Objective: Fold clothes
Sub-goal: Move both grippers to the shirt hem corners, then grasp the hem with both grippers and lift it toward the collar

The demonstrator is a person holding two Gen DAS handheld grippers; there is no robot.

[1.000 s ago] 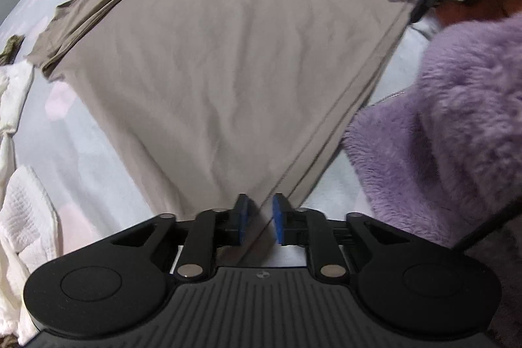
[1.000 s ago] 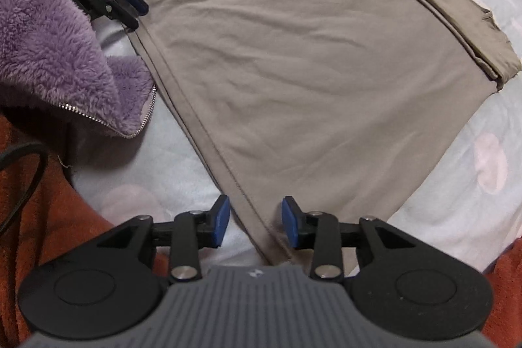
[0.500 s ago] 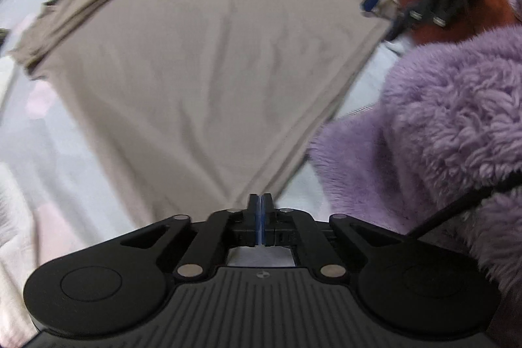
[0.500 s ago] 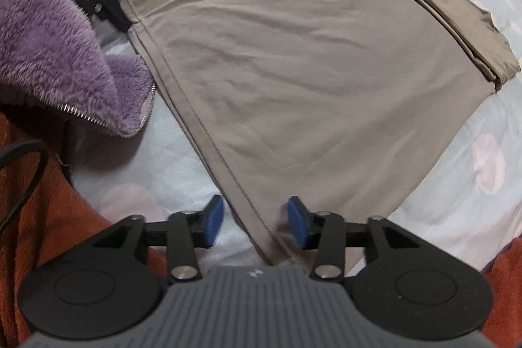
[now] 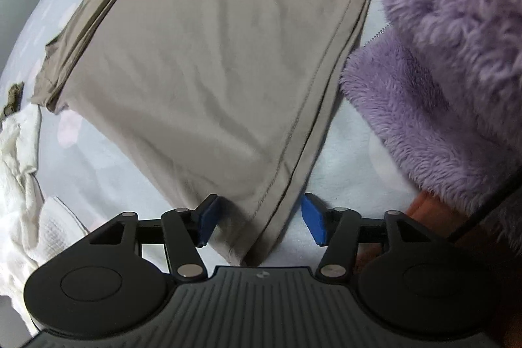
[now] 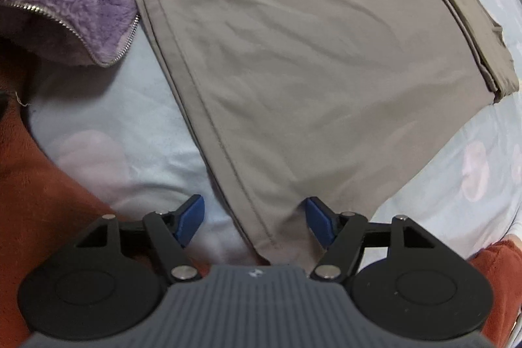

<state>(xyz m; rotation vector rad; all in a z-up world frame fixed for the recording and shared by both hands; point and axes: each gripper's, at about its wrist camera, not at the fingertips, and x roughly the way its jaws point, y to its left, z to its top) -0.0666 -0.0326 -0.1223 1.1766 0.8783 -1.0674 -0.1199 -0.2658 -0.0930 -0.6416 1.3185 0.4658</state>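
A taupe garment lies flat on a pale blue bed sheet, its far side folded over in a narrow strip. My left gripper is open, its blue pads on either side of the garment's near hem corner. The garment also shows in the right wrist view, with the folded strip at the right. My right gripper is open, its pads straddling the other hem corner. Neither gripper holds cloth.
A purple fleece jacket lies right of the garment; its zipper edge shows in the right wrist view. White waffle cloth is bunched at the left. A rust-red blanket borders the sheet near me.
My left gripper shut briefly half a second ago and is open again around the hem corner. My right gripper has opened wider. Both grippers have moved closer to the garment.
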